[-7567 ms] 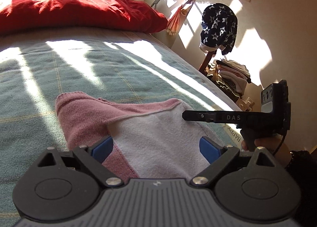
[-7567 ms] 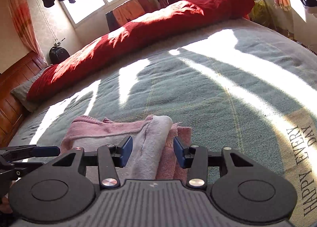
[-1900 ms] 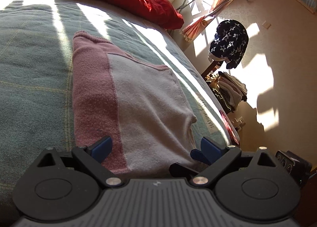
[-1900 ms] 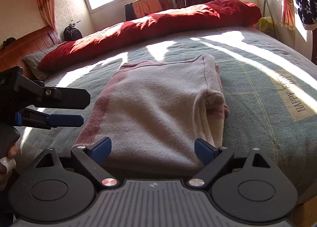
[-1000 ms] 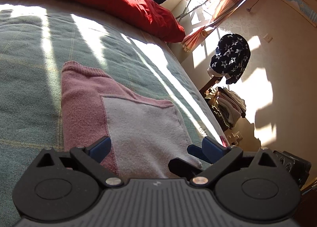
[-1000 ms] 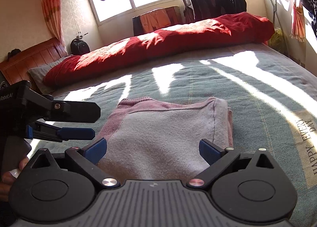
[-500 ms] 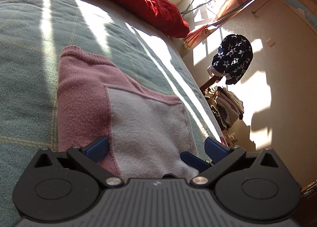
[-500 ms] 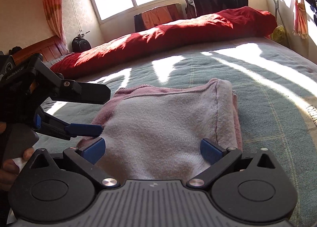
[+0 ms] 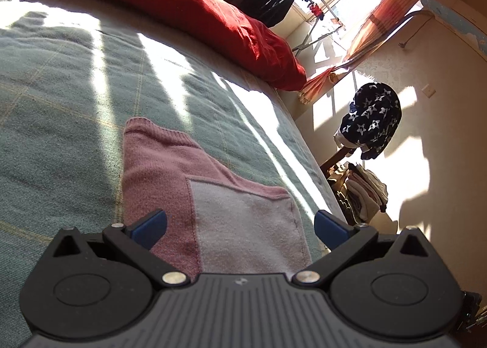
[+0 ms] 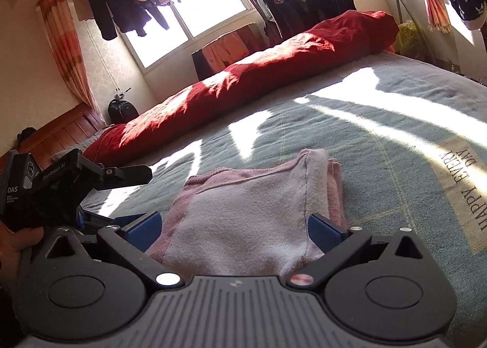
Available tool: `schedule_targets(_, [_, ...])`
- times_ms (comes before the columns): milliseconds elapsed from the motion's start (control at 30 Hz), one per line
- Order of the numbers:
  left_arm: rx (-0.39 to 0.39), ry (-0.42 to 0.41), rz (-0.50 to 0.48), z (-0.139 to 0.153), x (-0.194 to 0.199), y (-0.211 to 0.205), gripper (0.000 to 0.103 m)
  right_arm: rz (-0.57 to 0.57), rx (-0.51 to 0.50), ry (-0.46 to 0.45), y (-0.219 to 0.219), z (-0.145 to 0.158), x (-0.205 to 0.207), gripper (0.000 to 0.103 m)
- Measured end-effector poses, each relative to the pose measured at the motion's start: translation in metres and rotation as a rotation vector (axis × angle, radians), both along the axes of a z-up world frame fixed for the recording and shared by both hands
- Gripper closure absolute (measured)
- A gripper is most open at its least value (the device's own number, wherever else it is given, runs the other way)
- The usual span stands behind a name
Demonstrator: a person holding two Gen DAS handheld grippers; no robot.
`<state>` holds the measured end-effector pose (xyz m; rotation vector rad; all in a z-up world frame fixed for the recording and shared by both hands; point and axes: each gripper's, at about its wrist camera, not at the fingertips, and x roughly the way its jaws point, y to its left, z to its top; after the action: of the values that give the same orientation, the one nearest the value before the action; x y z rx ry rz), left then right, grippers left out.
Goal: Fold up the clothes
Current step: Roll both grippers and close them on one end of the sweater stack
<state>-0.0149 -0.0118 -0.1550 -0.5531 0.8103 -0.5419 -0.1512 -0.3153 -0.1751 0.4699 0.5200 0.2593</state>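
From my feed: bed (image 10: pixel 380 110) with green blanket, sun stripes across it. Folded pink sweater (image 10: pixel 252 214) flat near front edge. Long red duvet (image 10: pixel 258 86) rolled along far side.

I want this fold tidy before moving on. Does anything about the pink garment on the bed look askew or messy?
Mostly neat. The pink garment lies flat on the bed, but at its right edge lower layers stick out past the top panel. Both grippers are open.
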Motion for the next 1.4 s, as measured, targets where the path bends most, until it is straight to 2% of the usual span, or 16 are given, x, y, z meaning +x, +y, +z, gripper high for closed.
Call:
schedule_targets(167, [-0.046, 0.044, 0.075, -0.012, -0.002, 0.025, 0.001, -0.026, 0.075, 0.059, -0.022, -0.005, 0.007, 0.000])
schedule_targets(467, [-0.130, 0.145, 0.119, -0.045, -0.004, 0.051, 0.001, -0.064, 0.206, 0.132, -0.086, -0.010, 0.033, 0.000])
schedule_targets(600, [-0.185, 0.206, 0.098, -0.061, 0.003, 0.051, 0.001, -0.046, 0.351, 0.259, -0.108, -0.030, 0.058, 0.000])
schedule_targets(667, [-0.226, 0.248, 0.068, -0.071, 0.007, 0.048, 0.001, 0.008, 0.435, 0.328, -0.110, -0.044, 0.068, 0.000])
schedule_targets(733, [-0.261, 0.289, 0.036, -0.080, 0.010, 0.043, 0.001, 0.050, 0.470, 0.391, -0.106, -0.056, 0.076, 0.000])
schedule_targets(833, [-0.273, 0.316, -0.006, -0.088, 0.015, 0.036, 0.001, 0.082, 0.461, 0.461, -0.097, -0.073, 0.088, 0.000])
schedule_targets(1167, [-0.260, 0.375, -0.129, -0.095, 0.069, 0.006, 0.001, 0.176, 0.507, 0.475, -0.081, -0.080, 0.150, 0.000])
schedule_targets(1267, [-0.296, 0.383, -0.141, -0.096, 0.069, 0.008, 0.001, 0.189, 0.496, 0.482, -0.077, -0.079, 0.156, 0.000])
schedule_targets(1400, [-0.325, 0.379, -0.168, -0.096, 0.055, 0.015, 0.001, 0.241, 0.499, 0.479, -0.077, -0.078, 0.132, 0.000])
